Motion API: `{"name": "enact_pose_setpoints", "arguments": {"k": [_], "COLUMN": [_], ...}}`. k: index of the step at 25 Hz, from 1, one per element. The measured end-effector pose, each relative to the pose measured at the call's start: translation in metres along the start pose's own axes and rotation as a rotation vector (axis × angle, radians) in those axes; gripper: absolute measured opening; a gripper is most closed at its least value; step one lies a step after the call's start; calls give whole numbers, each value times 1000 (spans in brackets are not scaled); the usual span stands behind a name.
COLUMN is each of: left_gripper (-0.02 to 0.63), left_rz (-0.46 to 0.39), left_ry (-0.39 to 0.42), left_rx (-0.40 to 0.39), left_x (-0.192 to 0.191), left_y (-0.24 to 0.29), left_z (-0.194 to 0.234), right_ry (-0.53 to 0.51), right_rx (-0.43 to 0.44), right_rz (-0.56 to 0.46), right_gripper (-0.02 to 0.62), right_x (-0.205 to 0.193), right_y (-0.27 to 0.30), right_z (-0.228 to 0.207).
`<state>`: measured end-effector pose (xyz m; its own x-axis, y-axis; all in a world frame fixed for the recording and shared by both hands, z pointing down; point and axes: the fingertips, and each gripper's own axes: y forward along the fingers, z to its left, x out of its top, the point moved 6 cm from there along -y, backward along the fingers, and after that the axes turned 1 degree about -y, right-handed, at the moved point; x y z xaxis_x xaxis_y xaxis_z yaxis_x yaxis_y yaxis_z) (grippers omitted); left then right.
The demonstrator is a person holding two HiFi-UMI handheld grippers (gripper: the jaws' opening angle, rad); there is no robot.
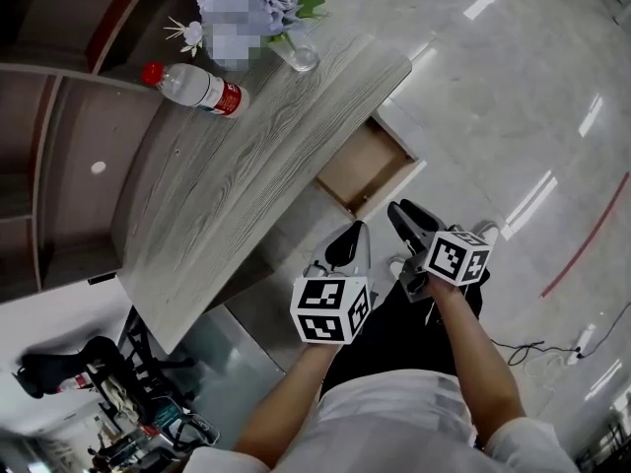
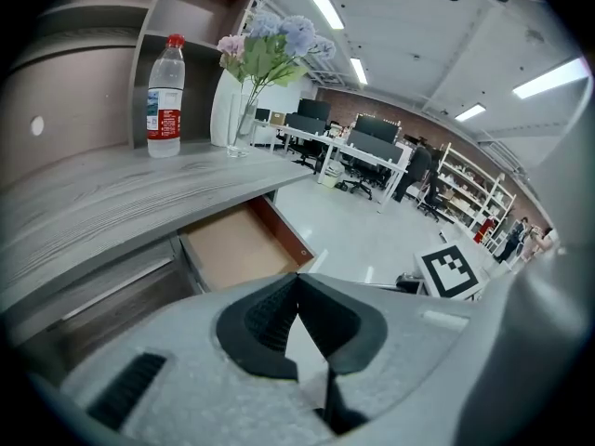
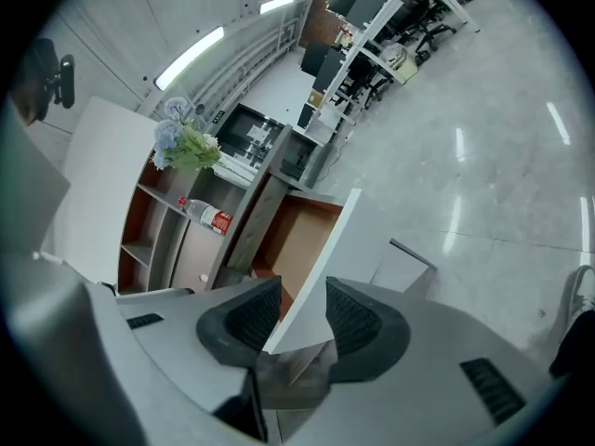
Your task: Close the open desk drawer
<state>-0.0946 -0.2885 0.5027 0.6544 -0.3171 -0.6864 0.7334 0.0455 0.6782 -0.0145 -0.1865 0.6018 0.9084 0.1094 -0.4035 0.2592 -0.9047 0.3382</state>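
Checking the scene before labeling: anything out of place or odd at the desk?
Only the drawer: it stands pulled out from under the desk top, its visible inside bare. The water bottle and the flower vase stand upright on the desk top; no spill or damage shows.

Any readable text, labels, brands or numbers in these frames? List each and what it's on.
No text can be read in any view.
Water bottle, red label: there is print, but it is too small and blurred to read in all three views.
Marker cubes: black-and-white square patterns only, no letters or digits.
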Motion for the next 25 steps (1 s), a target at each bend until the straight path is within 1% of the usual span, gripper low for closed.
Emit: {"name": "enact_pose_setpoints", "arguments": {"k": [3,7,10,13,19,25], "left_gripper": [2,2,2,2,2,2], "left_rz": [17,37,38,36,41,42], "left_ry": [10,3,4,5,1,-2], "left_rx": [-2,-4,-5,3,26,30], "left_x": [-3,-7,-6,-5,-7,-7], "left_y": [7,10,11,12,8,8], "left_z": [4,7,8,12,21,21], "right_ry": [58,160,228,272,332,360], "right_rx": [14,25,38,44,49,62], "right_rz": [-20,-31,-47,-65,-81,-67], "right_gripper": [142,186,214,231,242,241], "right_x": [-1,-6,-7,-7,-13,-15], "right_y": [9,18,26,34,48,54], "right_z": [-8,-21,-26,-29,-30,-32]}}
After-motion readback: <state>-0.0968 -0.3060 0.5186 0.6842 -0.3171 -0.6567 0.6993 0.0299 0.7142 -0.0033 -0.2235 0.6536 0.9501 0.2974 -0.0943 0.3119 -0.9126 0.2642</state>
